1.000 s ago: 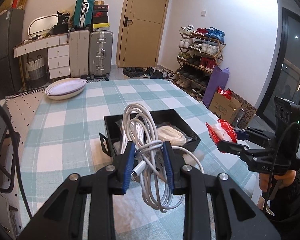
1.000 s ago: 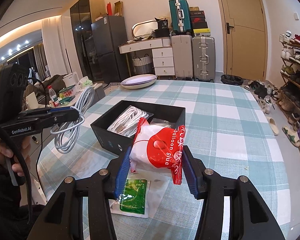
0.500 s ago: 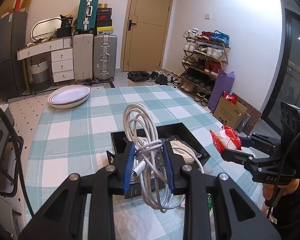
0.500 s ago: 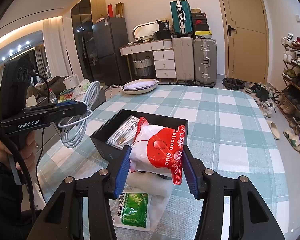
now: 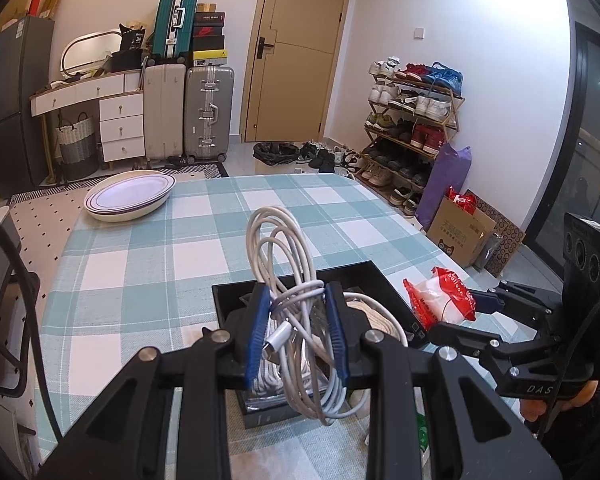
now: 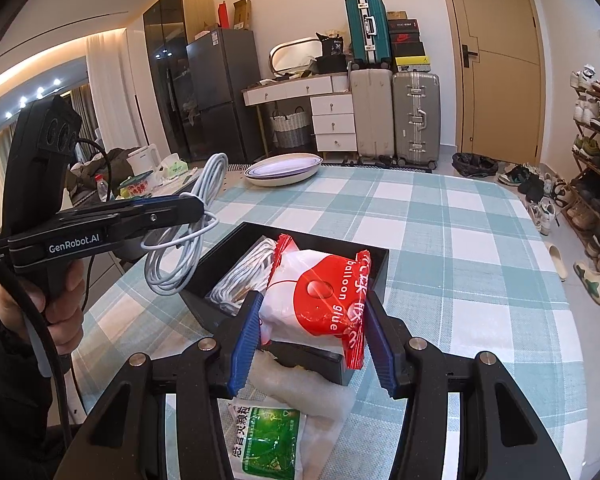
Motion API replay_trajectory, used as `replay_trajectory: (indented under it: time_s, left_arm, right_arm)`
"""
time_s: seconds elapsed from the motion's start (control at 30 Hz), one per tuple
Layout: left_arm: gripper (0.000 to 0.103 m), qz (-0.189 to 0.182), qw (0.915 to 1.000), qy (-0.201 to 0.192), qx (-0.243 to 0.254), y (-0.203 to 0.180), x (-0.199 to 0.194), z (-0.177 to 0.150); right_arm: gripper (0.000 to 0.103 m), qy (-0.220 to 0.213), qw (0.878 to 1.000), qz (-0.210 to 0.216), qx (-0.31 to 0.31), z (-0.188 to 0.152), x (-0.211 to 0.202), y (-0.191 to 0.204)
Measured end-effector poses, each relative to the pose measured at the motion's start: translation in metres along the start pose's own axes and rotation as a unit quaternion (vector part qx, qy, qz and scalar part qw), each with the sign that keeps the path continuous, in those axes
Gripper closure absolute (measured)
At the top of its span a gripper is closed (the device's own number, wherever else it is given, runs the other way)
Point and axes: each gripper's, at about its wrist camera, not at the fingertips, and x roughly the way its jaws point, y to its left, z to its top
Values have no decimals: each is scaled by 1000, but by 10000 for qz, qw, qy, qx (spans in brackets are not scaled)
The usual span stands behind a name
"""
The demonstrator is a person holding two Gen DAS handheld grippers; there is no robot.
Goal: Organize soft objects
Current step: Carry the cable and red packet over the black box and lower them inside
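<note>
Since a second ago both claws have risen above the box (image 6: 376,264): left claw (image 5: 296,334) grasping cable (image 5: 288,248), right claw (image 6: 310,332) grasping packet (image 6: 320,292).

Right gripper (image 6: 314,332): bottom centre of the frame, blue pads clamped on a red-and-white packet (image 6: 318,300) printed "balloon glue".
Black box (image 6: 374,262): mid-frame on the checked tablecloth (image 6: 460,248), white cords inside.
Left gripper (image 6: 192,208): left of frame, pinching a coiled white cable (image 6: 180,264).
Green packet (image 6: 270,440): bottom centre, lying flat.
</note>
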Motion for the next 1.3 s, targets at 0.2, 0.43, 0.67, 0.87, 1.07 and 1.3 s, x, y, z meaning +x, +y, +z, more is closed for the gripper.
replay_trajectory:
  time_s: [0.2, 0.43, 0.67, 0.87, 1.07, 1.3]
  left_arm:
    - [76, -29, 10000, 40, -20, 0, 16, 1]
    - [76, -62, 9999, 13, -83, 1, 31, -2]
    - [76, -43, 9999, 13, -104, 4, 43, -7]
    - [76, 5, 10000, 43, -79, 5, 52, -13]
    - [76, 249, 9993, 114, 266, -4, 58, -23]
    - [76, 365, 9975, 261, 544, -9, 62, -32]
  right_arm:
    - [53, 77, 10000, 9, -23, 3, 11, 0]
    - [53, 167, 9998, -16, -44, 5, 26, -1]
    - [53, 263, 9995, -116, -107, 8, 44, -2]
    - [53, 340, 9990, -228, -193, 10, 56, 0]
    - [53, 430, 9983, -308, -250, 11, 70, -1]
    - [53, 544, 9972, -323, -389, 10, 83, 0]
